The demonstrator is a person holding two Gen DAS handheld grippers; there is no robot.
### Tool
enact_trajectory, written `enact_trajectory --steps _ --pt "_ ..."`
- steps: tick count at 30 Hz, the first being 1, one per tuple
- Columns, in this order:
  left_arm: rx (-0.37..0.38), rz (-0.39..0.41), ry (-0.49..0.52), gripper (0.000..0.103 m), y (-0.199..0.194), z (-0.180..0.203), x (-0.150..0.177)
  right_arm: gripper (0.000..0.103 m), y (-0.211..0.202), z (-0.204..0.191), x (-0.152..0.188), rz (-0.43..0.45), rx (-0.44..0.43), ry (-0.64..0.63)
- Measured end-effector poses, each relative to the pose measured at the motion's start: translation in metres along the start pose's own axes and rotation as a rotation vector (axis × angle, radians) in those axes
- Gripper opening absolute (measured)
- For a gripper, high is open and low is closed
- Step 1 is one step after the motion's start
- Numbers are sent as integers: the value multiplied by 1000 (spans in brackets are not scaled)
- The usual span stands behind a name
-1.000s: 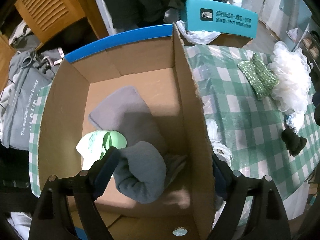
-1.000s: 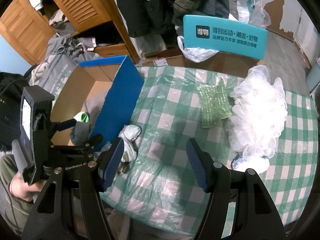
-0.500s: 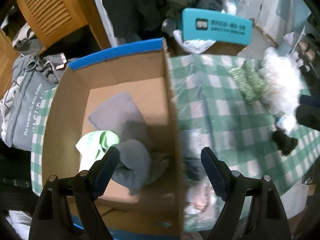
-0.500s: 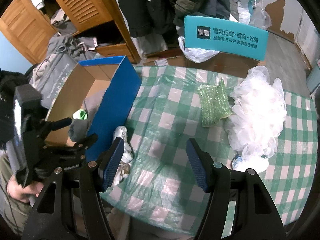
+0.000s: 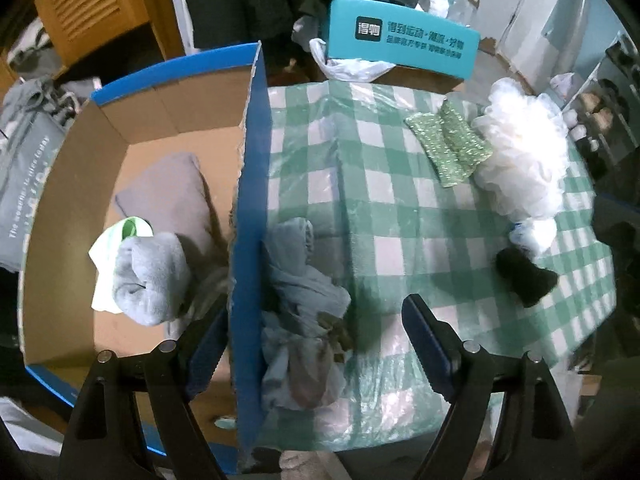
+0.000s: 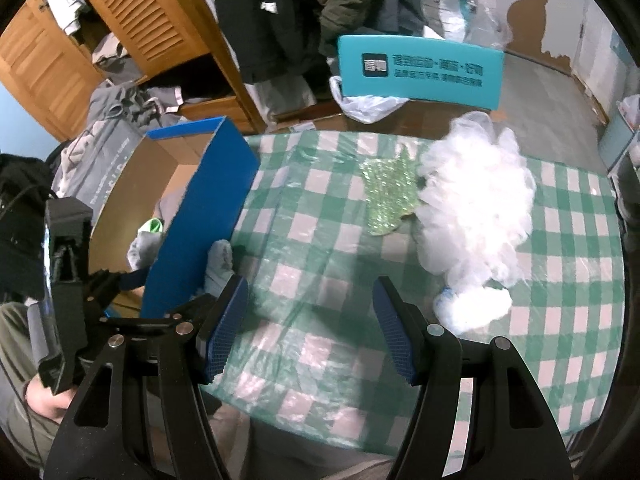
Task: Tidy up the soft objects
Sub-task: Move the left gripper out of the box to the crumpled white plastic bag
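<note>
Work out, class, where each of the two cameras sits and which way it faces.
Left wrist view: on the left gripper, looking steeply down astride the blue wall of the cardboard box; its fingers show.
Right wrist view: on the right gripper, looking down over the checked tablecloth; its fingers, the other gripper and a hand show.
Both views share the box, grey cloth bundle, green cloth, white puff and teal sign.

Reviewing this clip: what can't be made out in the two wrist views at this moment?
- Box floor: in the left wrist view, a grey rolled cloth covers part of the white-and-green item.
- Pale blue bundle: in the right wrist view the box wall and the right gripper hide most of it.
- Black item: too dark to identify in the left wrist view.
</note>
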State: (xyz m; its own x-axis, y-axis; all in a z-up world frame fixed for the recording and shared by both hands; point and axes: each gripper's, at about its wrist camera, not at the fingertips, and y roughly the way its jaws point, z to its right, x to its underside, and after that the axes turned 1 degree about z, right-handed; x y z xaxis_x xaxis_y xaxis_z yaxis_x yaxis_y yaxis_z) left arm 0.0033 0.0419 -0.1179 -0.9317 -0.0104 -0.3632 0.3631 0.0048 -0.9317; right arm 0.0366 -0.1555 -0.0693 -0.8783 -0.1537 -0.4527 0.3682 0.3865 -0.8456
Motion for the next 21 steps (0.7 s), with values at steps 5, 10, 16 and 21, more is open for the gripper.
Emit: enact_trajectory --steps 5,10,16,21 --pt "-53 4 16 86 2 11 1 65 -2 15 5 -6 9 28" --pt "-68 6 14 86 -3 18 0 65 -4 25 9 -6 7 40" --pt "-125 67 32 86 -18 27 -6 65 -5 32 11 -11 4 50" --pt "-80 87 57 86 -23 41 -10 65 -6 35 13 -11 1 50"
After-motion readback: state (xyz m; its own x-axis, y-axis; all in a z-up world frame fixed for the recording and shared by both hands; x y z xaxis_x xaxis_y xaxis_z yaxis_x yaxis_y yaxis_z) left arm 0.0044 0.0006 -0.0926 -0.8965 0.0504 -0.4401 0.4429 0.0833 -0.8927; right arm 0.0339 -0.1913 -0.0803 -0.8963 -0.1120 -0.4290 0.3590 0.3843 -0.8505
